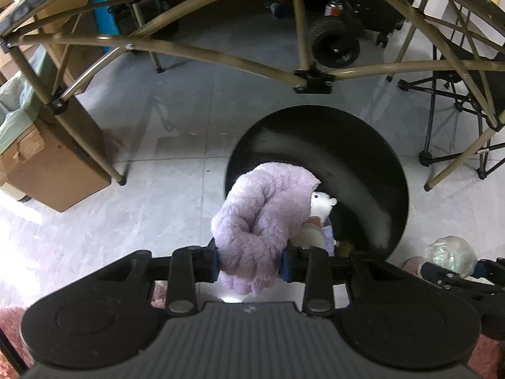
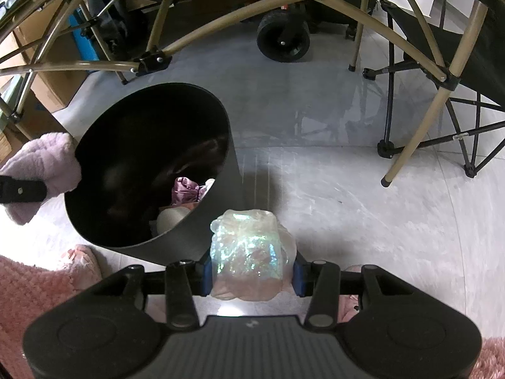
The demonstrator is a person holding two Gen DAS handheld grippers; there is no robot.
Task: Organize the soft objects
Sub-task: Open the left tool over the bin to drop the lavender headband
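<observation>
My left gripper (image 1: 249, 262) is shut on a fluffy lilac plush (image 1: 265, 224), held over the near left rim of a round black bin (image 1: 363, 145). Inside the bin lie a small white plush (image 1: 322, 203) and other soft items. My right gripper (image 2: 251, 273) is shut on a shiny iridescent pink soft object (image 2: 249, 249), just right of the black bin (image 2: 208, 233) and above the floor. In the right wrist view the lilac plush (image 2: 41, 164) shows at the bin's left rim, and a pink satin item (image 2: 186, 189) lies in the bin's bottom.
A pink shaggy rug (image 2: 34, 287) lies on the tiled floor near me. Tan folding-frame legs (image 1: 221, 53) cross overhead behind the bin. A black folding chair (image 2: 442, 94) stands right, cardboard boxes (image 1: 53, 164) left, a black wheel (image 2: 282, 42) farther back.
</observation>
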